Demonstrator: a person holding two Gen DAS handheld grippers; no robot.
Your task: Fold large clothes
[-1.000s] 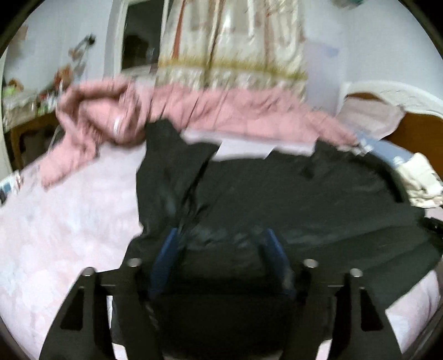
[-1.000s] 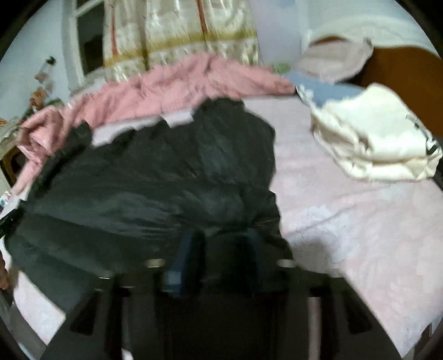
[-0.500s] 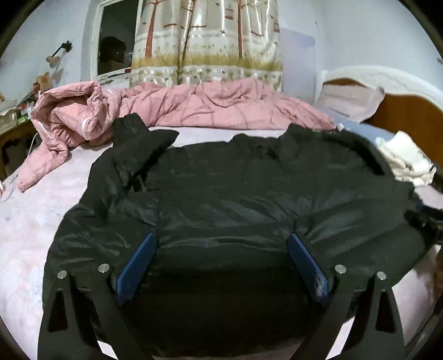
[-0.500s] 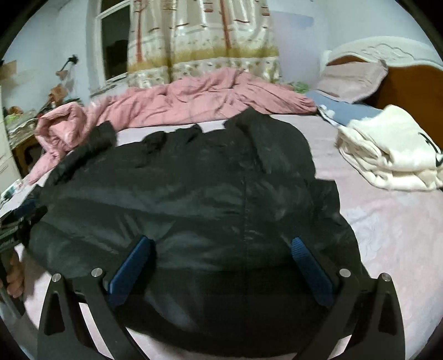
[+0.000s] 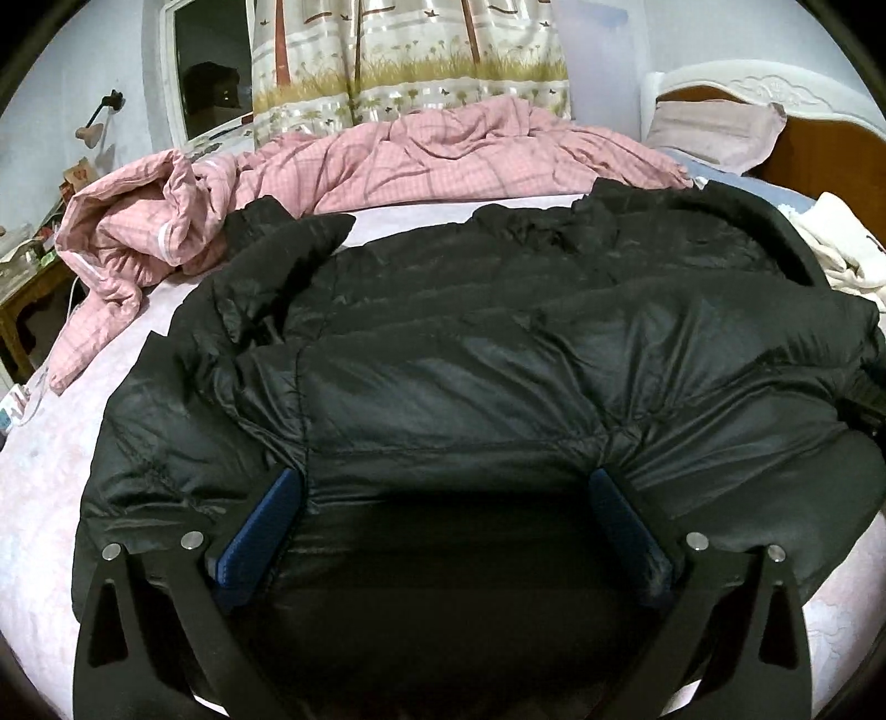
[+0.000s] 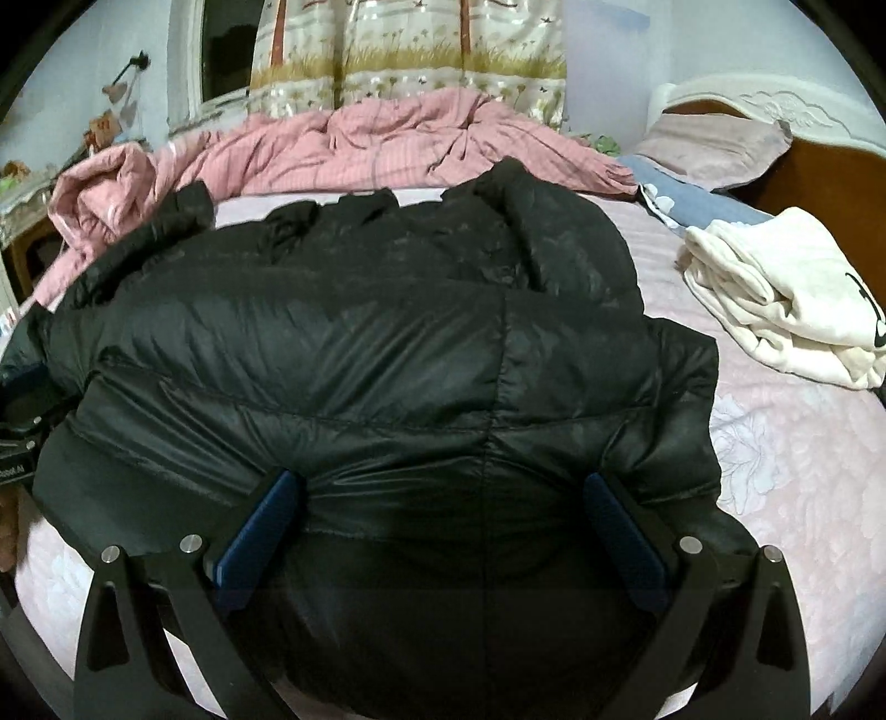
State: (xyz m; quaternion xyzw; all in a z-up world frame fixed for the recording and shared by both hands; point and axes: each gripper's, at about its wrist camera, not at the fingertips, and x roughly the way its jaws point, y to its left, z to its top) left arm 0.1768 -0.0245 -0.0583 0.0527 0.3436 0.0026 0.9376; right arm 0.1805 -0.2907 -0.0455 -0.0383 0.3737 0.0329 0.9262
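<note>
A large black puffer jacket (image 5: pixel 498 360) lies spread flat across the pink bed sheet (image 5: pixel 33 498), its sleeves reaching toward the far side. My left gripper (image 5: pixel 443 476) sits low over the jacket's near hem. Its jaws are opening wide, and the hem fabric bulges between the blue pads (image 5: pixel 266 520) without being pinched. In the right wrist view the same jacket (image 6: pixel 387 343) fills the middle. My right gripper (image 6: pixel 443 481) stands open over the hem too, with its pads (image 6: pixel 620 531) spread on either side of loose fabric.
A rumpled pink quilt (image 5: pixel 443 160) lies along the bed's far edge, below a patterned curtain (image 6: pixel 410 50). A folded white garment (image 6: pixel 786 299) rests at the right near a pillow (image 6: pixel 714 144) and a wooden headboard (image 5: pixel 819 160). A cluttered side table (image 5: pixel 22 310) stands at the left.
Both grippers went from narrow jaws closed on the jacket's hem to wide open. The jacket dropped and spread flat on the bed, and both hands sank lower.
</note>
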